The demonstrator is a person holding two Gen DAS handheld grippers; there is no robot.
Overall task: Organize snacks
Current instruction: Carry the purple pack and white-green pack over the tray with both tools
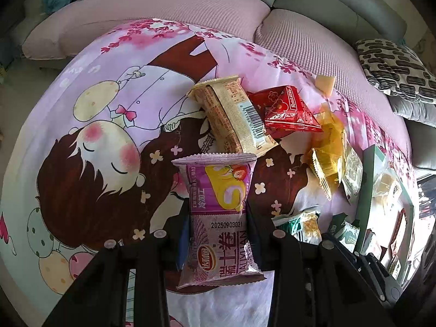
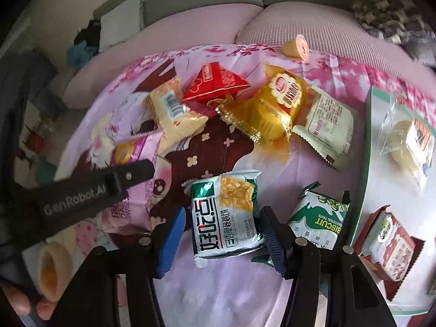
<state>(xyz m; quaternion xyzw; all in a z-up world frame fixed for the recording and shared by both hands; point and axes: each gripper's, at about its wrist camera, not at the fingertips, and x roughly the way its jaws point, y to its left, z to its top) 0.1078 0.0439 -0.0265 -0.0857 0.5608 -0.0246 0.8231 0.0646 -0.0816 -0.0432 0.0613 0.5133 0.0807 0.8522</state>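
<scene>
My left gripper (image 1: 218, 231) is shut on a purple Swiss-roll packet (image 1: 220, 218), its fingers pressing both sides; the packet also shows in the right wrist view (image 2: 133, 163) under the left gripper's body. My right gripper (image 2: 222, 226) is open, its blue pads on either side of a green-and-white peach-cake packet (image 2: 226, 215) lying on the cloth, not squeezing it. A cream wafer packet (image 1: 234, 114), a red packet (image 1: 286, 109), a yellow packet (image 2: 267, 111) and a white packet (image 2: 327, 125) lie further back.
A green-rimmed tray (image 2: 368, 163) at the right holds a clear-wrapped cake (image 2: 408, 141) and a red-and-white packet (image 2: 389, 248). A green "Biscuit" packet (image 2: 318, 218) lies just right of my right gripper. All rest on a pink cartoon cloth (image 1: 109, 136), with sofa cushions (image 1: 163, 8) behind.
</scene>
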